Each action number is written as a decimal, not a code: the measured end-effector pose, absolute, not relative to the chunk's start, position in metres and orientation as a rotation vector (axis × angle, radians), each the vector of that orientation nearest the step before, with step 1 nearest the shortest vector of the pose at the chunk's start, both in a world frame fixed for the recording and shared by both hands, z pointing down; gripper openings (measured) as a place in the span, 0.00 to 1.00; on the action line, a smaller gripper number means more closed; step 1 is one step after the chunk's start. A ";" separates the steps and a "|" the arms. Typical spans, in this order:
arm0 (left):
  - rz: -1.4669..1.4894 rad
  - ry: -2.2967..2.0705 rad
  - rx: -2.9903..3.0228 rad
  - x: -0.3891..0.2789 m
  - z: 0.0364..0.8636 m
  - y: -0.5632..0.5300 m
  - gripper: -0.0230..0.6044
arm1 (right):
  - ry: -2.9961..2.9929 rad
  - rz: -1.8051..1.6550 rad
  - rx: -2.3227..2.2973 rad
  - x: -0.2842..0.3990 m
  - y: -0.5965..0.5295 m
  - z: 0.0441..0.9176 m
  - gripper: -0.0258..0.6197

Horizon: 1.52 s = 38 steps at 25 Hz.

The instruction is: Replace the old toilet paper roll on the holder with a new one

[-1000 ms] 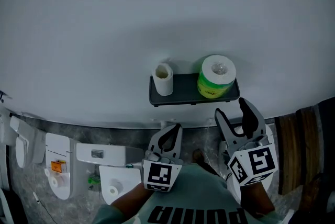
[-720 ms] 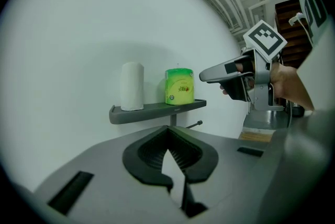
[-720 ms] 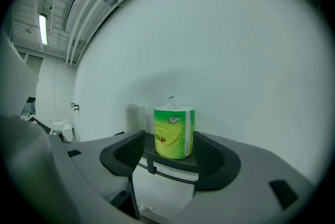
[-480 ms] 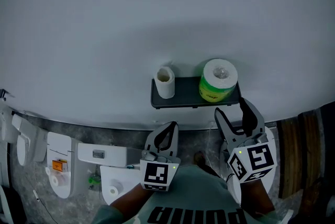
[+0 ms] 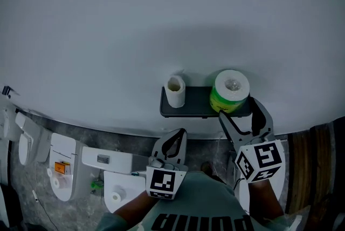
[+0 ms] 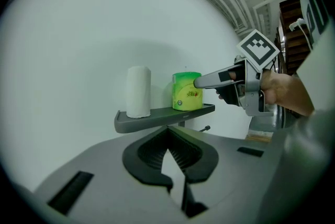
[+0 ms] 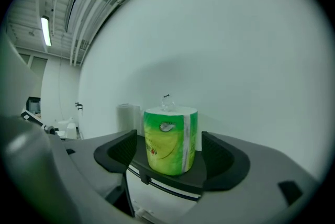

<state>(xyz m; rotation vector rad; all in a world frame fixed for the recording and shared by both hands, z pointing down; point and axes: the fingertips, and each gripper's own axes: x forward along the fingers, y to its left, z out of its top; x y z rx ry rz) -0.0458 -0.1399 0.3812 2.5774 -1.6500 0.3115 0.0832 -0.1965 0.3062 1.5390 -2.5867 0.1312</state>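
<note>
A dark shelf (image 5: 199, 108) on the white wall carries a thin, nearly used-up white roll (image 5: 175, 91) at its left and a full roll in green wrapping (image 5: 230, 90) at its right. My right gripper (image 5: 237, 109) is open. Its jaws have just been opening and now stand on either side of the green roll (image 7: 170, 139), with a gap on each side. My left gripper (image 5: 171, 142) hangs below the shelf with its jaws shut on nothing. The left gripper view shows the white roll (image 6: 138, 92), the green roll (image 6: 186, 93) and the right gripper's finger (image 6: 209, 80) beside it.
White toilet fixtures (image 5: 108, 162) stand on the grey floor at the lower left. Brown wooden boards (image 5: 315, 149) are at the right edge. A thin rod (image 6: 205, 129) sticks out under the shelf. The wall above the shelf is bare.
My right gripper has moved forward to the shelf and its jaws have widened around the green roll. The left gripper has stayed about where it was.
</note>
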 end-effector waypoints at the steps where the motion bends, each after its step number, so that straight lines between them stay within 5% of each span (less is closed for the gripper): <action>1: 0.313 -1.654 2.575 -0.046 0.381 -0.140 0.04 | -2.588 0.129 1.536 0.083 -0.199 0.306 0.62; 38: 0.376 -1.650 2.530 -0.057 0.390 -0.147 0.04 | -2.576 0.079 1.525 0.062 -0.238 0.302 0.67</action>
